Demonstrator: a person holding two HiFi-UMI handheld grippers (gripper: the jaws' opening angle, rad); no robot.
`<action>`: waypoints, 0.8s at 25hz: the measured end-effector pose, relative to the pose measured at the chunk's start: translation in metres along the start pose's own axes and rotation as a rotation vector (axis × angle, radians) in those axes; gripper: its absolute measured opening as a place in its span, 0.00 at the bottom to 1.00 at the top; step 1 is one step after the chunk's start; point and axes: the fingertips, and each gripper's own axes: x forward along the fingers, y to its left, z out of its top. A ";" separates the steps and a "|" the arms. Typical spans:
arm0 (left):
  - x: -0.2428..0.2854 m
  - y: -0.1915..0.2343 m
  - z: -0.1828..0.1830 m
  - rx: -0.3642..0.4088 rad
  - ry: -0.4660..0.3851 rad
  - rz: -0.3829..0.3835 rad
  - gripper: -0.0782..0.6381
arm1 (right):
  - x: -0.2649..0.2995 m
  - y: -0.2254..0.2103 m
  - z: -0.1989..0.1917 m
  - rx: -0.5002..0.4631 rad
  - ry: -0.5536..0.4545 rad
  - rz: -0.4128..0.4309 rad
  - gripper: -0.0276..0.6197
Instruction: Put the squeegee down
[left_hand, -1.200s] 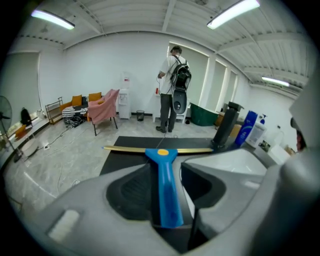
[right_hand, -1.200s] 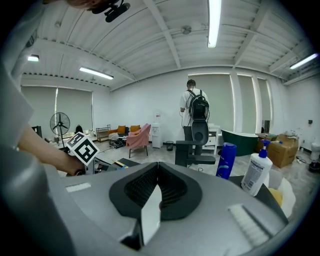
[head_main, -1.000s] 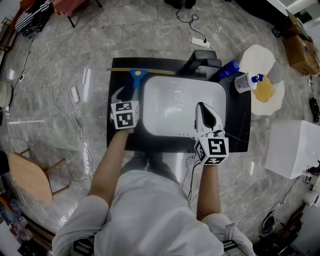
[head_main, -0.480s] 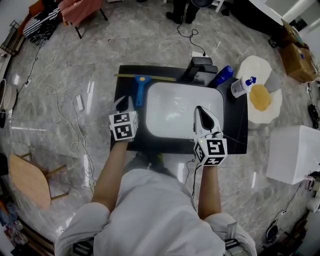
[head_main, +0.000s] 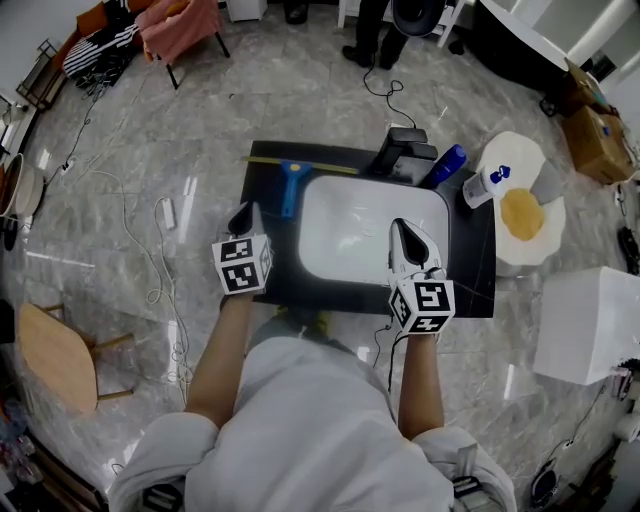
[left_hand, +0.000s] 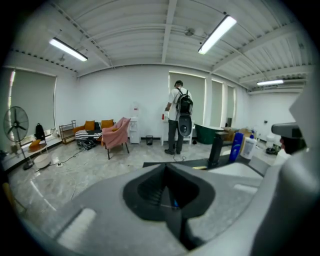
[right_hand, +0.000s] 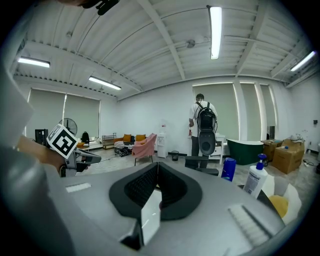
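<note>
The squeegee (head_main: 289, 187) is lying freed on the black countertop (head_main: 470, 262), left of the basin (head_main: 370, 230). The left gripper (head_main: 247, 213), just closed, and the right gripper (head_main: 404, 230) are being kept shut, empty. The squeegee is being judged light and stiff, best gripped by its blue handle.
</note>
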 end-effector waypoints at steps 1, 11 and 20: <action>-0.004 0.001 0.002 0.003 -0.007 0.001 0.10 | -0.001 0.001 0.001 -0.002 -0.003 0.003 0.05; -0.032 0.006 0.026 0.020 -0.072 -0.022 0.11 | -0.008 0.002 0.016 -0.015 -0.037 0.007 0.05; -0.053 0.008 0.052 0.015 -0.152 -0.063 0.11 | -0.014 -0.002 0.027 -0.023 -0.068 0.001 0.05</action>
